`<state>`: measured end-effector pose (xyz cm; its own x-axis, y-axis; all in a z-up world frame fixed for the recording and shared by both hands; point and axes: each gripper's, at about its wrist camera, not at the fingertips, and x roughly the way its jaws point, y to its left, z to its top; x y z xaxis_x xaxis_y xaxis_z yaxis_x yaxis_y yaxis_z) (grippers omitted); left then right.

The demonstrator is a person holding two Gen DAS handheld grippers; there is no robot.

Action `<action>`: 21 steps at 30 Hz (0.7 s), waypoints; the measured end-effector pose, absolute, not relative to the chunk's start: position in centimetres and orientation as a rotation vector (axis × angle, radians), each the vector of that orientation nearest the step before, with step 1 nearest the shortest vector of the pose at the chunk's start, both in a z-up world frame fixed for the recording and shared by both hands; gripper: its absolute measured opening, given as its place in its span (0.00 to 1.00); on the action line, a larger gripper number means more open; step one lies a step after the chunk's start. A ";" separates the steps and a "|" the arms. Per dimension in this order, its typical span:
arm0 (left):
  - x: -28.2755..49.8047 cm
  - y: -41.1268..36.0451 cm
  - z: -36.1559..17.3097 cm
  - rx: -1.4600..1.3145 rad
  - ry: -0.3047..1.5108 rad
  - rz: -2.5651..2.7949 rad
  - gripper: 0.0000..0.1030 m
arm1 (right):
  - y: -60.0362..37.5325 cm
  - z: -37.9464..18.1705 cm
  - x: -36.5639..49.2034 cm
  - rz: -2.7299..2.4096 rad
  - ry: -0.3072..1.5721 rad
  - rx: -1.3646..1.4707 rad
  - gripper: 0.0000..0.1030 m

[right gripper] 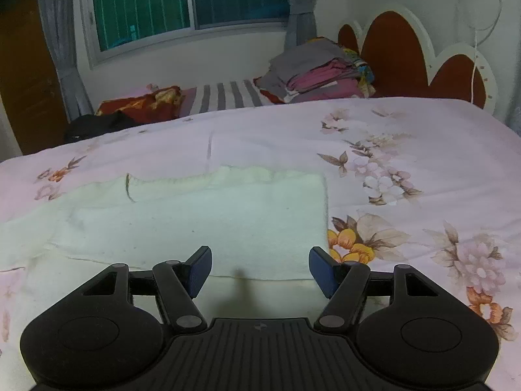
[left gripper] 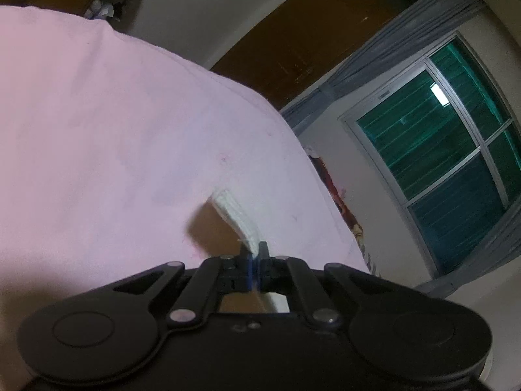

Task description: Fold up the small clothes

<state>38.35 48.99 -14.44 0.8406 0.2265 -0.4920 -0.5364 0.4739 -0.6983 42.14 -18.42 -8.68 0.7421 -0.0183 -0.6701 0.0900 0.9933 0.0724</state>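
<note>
Two views were catalogued, left wrist first. Left gripper (left gripper: 255,260): jaws drawn together, clenched on the ribbed edge of a white cloth (left gripper: 239,218), which ran up and away from the blue pads as a narrow curved strip. Beneath the strip lay the pink bedcover (left gripper: 97,130), filling most of the view; the strip cast a dark shadow on the cover just beside the jaws, so the edge was judged to be lifted clear of the bed, held that way to carry it over for a fold. Background: a window (left gripper: 439,163) with grey curtains and a brown door (left gripper: 309,39), all tilted, which suited a rolled wrist. Right wrist view next. Right gripper (right gripper: 260,268): jaws standing apart, released, nothing between the pads (right gripper: 199,270); it hung just above the near edge of the cloth (right gripper: 195,215), judged to be waiting clear while the other hand worked. The cloth lay flat on the flowered bedcover (right gripper: 423,150), its right side a straight, thick edge that looked already doubled, its left side spreading out thinner toward the frame's edge. Far side of the bed: a pile of folded clothes (right gripper: 312,71) against the red headboard (right gripper: 390,42), probably set there to keep finished items out of the working area. Left gripper did not show in this view.
</note>
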 end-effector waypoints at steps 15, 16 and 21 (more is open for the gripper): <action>43.5 43.1 -11.8 -0.816 0.442 0.337 0.02 | -21.2 -9.5 42.6 -0.148 0.772 0.112 0.65; 43.9 41.9 -11.1 -0.795 0.446 0.308 0.02 | -21.5 -9.7 42.7 -0.152 0.776 0.114 0.65; 47.5 33.3 -8.6 -0.678 0.491 0.115 0.02 | -23.4 -10.6 43.0 -0.170 0.794 0.144 0.65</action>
<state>47.50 33.28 -8.62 0.8802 -0.0549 -0.4714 -0.2587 0.7773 -0.5734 43.01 -23.43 -10.64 0.6884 -0.0972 -0.7188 0.2049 0.9767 0.0642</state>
